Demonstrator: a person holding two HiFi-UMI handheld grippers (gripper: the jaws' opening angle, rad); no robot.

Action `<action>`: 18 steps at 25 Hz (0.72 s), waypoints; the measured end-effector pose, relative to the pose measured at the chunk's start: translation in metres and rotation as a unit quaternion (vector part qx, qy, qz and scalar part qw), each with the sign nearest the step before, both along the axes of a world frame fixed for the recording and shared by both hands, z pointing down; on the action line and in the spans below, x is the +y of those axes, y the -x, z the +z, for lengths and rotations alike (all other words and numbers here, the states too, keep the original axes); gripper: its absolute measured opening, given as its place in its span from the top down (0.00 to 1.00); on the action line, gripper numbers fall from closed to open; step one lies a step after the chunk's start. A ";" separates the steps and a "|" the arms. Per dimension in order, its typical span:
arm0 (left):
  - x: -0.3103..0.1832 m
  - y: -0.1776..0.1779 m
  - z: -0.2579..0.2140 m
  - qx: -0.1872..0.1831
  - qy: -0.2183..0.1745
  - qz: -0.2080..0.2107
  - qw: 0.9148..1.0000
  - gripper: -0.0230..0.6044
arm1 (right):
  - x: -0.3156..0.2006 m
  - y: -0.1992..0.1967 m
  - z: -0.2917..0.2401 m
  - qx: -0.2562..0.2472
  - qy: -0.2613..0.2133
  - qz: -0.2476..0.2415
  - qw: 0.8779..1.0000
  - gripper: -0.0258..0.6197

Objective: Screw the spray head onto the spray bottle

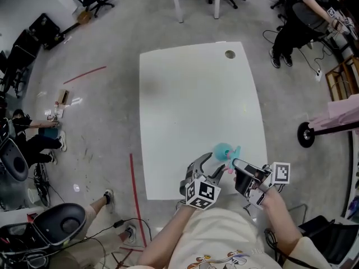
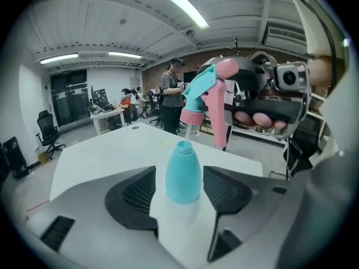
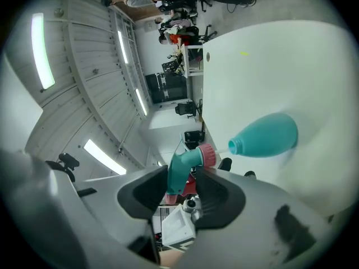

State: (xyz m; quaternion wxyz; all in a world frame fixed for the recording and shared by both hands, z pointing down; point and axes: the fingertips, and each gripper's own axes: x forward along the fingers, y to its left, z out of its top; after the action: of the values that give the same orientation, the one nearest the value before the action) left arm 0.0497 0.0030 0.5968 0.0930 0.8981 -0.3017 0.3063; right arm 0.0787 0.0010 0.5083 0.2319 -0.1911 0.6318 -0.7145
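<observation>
1. Lower centre of the left gripper view: the left gripper (image 2: 182, 190) clamps the spray bottle (image 2: 183, 172) by its sides. Hold it steady.
2. Just above, the right gripper (image 3: 185, 192) pinches the spray head (image 3: 180, 167). Feed the tube (image 2: 188, 133) straight down the neck.
3. Seat the pink collar (image 2: 193, 116) squarely before twisting.

A white table (image 1: 190, 105) with rounded corners stands on a grey concrete floor (image 1: 106, 122). A round cable hole (image 1: 230, 54) is set in its top by the far right corner. Well apart from that hole, by the table's near edge, is a teal spray bottle (image 1: 223, 150); whether its base touches the top cannot be told
</observation>
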 end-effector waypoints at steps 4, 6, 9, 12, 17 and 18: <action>0.000 -0.004 0.012 -0.026 -0.008 0.035 0.999 0.54 | -0.005 0.004 0.022 0.021 0.021 -0.020 0.999 0.72; 0.000 -0.002 0.014 -0.029 -0.010 0.041 0.999 0.54 | -0.007 0.005 0.032 0.030 0.035 -0.021 0.999 0.72; 0.001 0.001 0.015 -0.019 -0.004 0.044 0.999 0.54 | -0.009 0.007 0.037 0.028 0.047 -0.018 0.998 0.71; 0.002 0.000 0.019 -0.013 0.006 0.062 0.998 0.52 | -0.011 0.007 0.035 0.019 0.041 -0.007 0.999 0.71; -0.007 -0.010 0.047 -0.027 -0.005 0.086 0.996 0.27 | -0.010 0.008 0.030 0.001 0.021 -0.004 1.000 0.71; -0.009 -0.014 0.052 -0.024 -0.006 0.090 0.996 0.26 | -0.010 0.009 0.032 0.005 0.023 -0.003 1.000 0.71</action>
State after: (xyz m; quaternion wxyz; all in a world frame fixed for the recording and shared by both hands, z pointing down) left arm 0.0641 -0.0064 0.6490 0.0527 0.9145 -0.2232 0.3333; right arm 0.0698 -0.0085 0.5400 0.2223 -0.1981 0.6167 -0.7287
